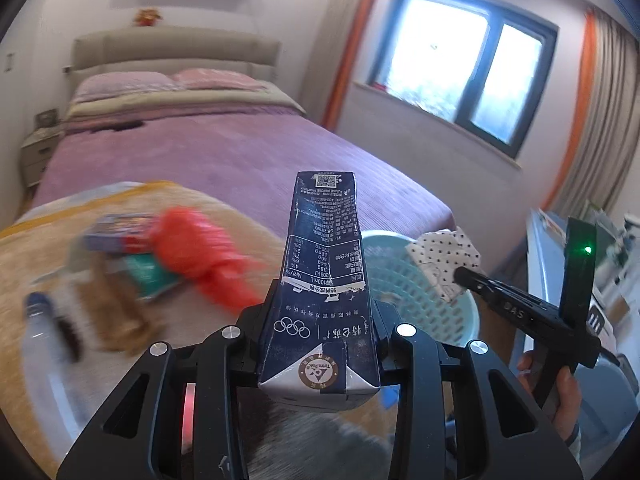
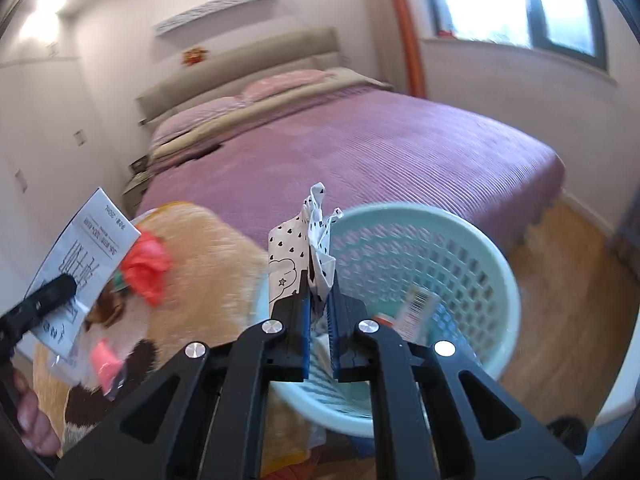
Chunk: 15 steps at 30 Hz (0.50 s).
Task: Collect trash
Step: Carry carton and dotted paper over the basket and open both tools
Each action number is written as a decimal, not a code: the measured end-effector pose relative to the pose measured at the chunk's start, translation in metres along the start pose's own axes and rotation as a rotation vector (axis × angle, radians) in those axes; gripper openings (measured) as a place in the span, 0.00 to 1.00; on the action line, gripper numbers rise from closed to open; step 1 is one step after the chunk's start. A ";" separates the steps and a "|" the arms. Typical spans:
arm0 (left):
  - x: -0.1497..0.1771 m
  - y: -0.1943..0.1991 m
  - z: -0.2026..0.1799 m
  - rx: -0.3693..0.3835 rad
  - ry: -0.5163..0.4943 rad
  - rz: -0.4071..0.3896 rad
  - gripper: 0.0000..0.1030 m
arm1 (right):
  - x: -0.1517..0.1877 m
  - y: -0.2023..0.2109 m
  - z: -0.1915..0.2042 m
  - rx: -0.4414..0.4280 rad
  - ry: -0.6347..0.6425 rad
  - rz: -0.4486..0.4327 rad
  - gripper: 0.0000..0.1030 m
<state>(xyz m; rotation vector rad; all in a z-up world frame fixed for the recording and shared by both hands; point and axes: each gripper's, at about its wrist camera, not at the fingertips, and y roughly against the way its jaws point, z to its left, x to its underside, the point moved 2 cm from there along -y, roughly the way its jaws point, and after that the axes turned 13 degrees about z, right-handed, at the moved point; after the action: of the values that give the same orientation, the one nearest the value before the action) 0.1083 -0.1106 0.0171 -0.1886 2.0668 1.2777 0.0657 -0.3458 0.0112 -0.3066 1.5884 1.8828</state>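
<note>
Landmark = mint basket [image 2: 472,240], standing by the bed corner. Left of it on the tan blanket [image 1: 44,264]: red bag [image 1: 192,248], boxes, clear bottle [image 1: 40,340], all uncollected. Left gripper [image 1: 320,312] clamps a dark blue carton [image 1: 324,264], just left of basket; reads "Tetra Pak", five-rings logo, "100mL". Right gripper [image 2: 318,304] pinches polka-dot wrapper [image 2: 304,248] tight at the near rim. Inside: barcoded pack etc. Roughly midway imo.
</note>
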 end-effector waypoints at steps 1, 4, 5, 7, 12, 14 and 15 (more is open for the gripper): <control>-0.004 -0.013 -0.008 0.015 -0.006 0.019 0.33 | 0.001 -0.004 -0.007 0.008 -0.021 0.009 0.06; -0.013 -0.045 -0.024 0.050 -0.012 0.067 0.33 | 0.001 -0.016 -0.027 0.035 -0.076 0.036 0.06; -0.015 -0.052 -0.025 0.048 -0.016 0.076 0.33 | 0.001 -0.020 -0.031 0.042 -0.086 0.043 0.06; -0.019 -0.070 -0.035 0.048 -0.035 0.099 0.33 | 0.001 -0.028 -0.039 0.048 -0.107 0.058 0.06; -0.030 -0.116 -0.055 0.040 -0.061 0.150 0.33 | -0.002 -0.047 -0.050 0.082 -0.137 0.090 0.06; -0.032 -0.128 -0.060 0.033 -0.064 0.166 0.33 | 0.001 -0.050 -0.051 0.095 -0.137 0.099 0.06; -0.033 -0.134 -0.062 0.024 -0.065 0.176 0.33 | 0.000 -0.052 -0.052 0.103 -0.136 0.102 0.06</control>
<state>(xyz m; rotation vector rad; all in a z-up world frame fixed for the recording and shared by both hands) 0.1643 -0.2371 -0.0437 0.0460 2.0790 1.3431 0.0854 -0.3917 -0.0424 -0.0522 1.6284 1.8474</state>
